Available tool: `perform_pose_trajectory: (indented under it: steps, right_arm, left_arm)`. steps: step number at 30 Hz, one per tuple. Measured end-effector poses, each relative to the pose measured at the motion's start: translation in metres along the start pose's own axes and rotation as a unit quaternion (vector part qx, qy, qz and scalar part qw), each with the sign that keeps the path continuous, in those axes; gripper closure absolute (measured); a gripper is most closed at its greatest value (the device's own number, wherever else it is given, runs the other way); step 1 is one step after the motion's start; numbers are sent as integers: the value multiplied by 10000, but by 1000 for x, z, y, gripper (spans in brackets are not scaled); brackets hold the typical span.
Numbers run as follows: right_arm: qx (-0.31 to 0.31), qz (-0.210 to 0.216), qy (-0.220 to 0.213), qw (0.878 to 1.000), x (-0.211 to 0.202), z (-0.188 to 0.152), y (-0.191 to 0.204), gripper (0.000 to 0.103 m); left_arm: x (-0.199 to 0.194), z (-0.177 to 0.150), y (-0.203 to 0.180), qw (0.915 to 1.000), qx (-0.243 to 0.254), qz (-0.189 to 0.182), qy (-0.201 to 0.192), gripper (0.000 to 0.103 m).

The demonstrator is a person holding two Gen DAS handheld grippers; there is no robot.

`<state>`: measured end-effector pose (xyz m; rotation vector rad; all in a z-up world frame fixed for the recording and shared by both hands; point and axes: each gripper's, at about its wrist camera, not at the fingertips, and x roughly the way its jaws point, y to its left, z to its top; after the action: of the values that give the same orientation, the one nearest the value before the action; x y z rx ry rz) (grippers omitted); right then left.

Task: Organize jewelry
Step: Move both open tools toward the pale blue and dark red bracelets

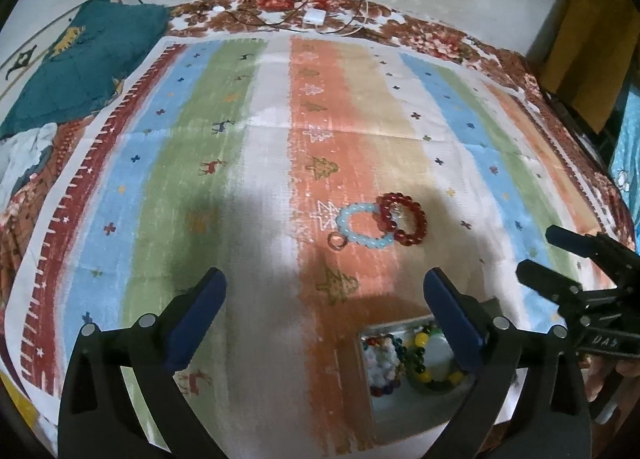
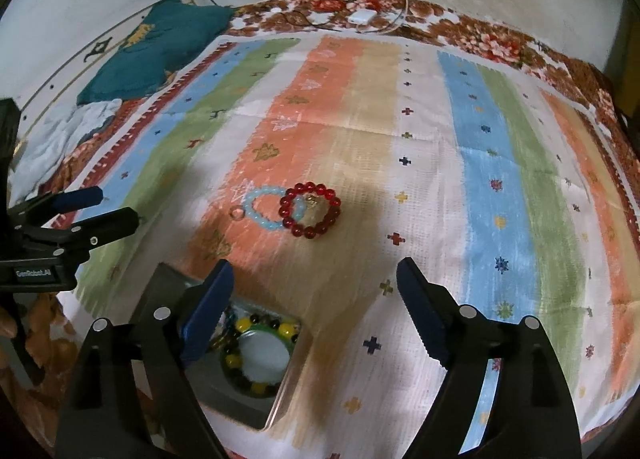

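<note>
A red bead bracelet [image 1: 402, 219] [image 2: 310, 211] lies on the striped cloth, overlapping a pale blue bead bracelet [image 1: 360, 227] [image 2: 260, 207]. A small ring [image 1: 337, 241] [image 2: 237, 213] rests just left of the blue one. A shallow box [image 1: 396, 325] [image 2: 286, 387] nearer to me holds a yellow-and-dark bead bracelet [image 1: 421, 338] [image 2: 242, 325] and other beaded pieces. My left gripper [image 1: 325, 279] [image 2: 116, 205] is open and empty, short of the bracelets. Over the box's right side, my right gripper [image 2: 315, 267] [image 1: 538, 251] is also open with nothing between its fingers.
The striped cloth [image 1: 260, 179] covers a floral bedspread [image 1: 440, 39]. A teal cushion [image 1: 80, 59] and white fabric [image 1: 24, 155] lie at the far left. Cables and a white adapter [image 1: 314, 15] sit at the far edge by the wall.
</note>
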<state>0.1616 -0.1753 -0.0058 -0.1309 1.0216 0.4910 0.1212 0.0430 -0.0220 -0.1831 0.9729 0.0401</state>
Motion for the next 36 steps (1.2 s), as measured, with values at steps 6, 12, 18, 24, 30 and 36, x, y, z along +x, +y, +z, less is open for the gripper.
perform_pose_trajectory:
  steps: [6, 12, 18, 24, 30, 36]
  right_arm:
    - [199, 55, 156, 9997, 16, 9, -8, 18]
    - [174, -51, 292, 9994, 37, 20, -9, 18]
    - [205, -83, 431, 9988, 56, 27, -11, 18]
    - [339, -27, 501, 9982, 68, 33, -14, 18]
    - [360, -40, 586, 9976, 81, 37, -15, 18]
    - [438, -113, 702, 9965, 96, 40, -22, 18]
  left_arm:
    - [17, 7, 1, 9999, 73, -36, 128, 6]
    - [36, 12, -1, 9993, 141, -88, 322, 6]
    - [45, 19, 0, 9989, 57, -256, 391, 6]
    - [58, 24, 3, 9985, 15, -268, 472, 6]
    - [74, 29, 6, 9980, -2, -218, 590, 6]
    - [86, 33, 9, 9975, 19, -197, 683, 6]
